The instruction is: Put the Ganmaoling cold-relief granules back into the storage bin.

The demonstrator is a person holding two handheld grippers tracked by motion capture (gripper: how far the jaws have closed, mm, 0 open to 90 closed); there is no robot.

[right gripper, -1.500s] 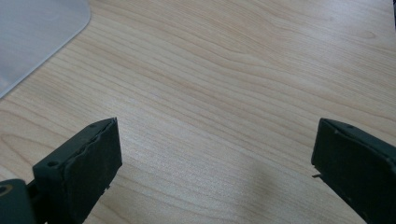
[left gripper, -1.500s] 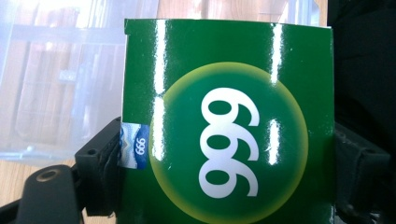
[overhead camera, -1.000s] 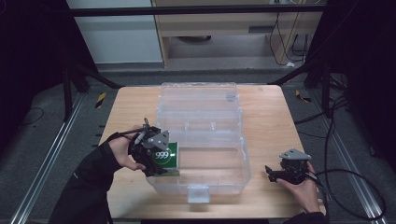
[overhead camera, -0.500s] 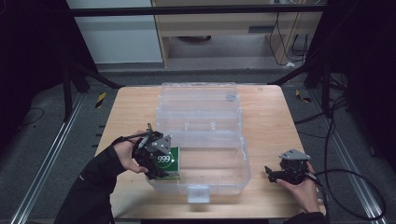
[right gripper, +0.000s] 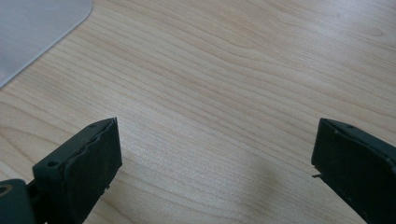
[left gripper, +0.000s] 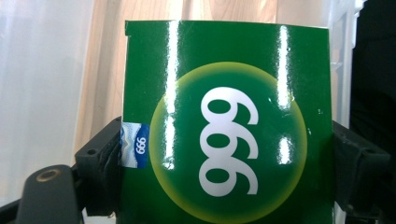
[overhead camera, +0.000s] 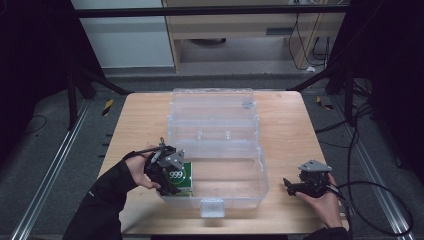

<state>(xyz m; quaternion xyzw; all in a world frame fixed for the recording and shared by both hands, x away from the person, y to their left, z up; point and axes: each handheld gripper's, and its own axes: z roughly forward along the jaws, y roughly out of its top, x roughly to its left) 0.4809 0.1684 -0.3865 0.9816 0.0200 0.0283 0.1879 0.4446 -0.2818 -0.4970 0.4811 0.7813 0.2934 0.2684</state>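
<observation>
A glossy green box [overhead camera: 180, 178] printed with "999" in a yellow-ringed circle sits at the left end of the clear plastic container [overhead camera: 250, 192]. My left gripper [overhead camera: 169, 176] is shut on the green box [left gripper: 224, 126], one black jaw on each side of it. The container lies open on the wooden table, its lid [overhead camera: 212, 107] folded back toward the far side. My right gripper [overhead camera: 291, 186] rests low over bare wood to the right of the container. Its fingers [right gripper: 79, 163] stand wide apart with nothing between them.
A corner of the clear container [right gripper: 32, 28] shows at the upper left of the right gripper view. The container's front latch [overhead camera: 210, 207] points at the table's near edge. Cables trail off the table at the right. Metal rails and dark floor flank the table [overhead camera: 135, 120].
My left gripper has carried the green box rightward, from beside the container's left wall into its left end. The right gripper has stayed in place.
</observation>
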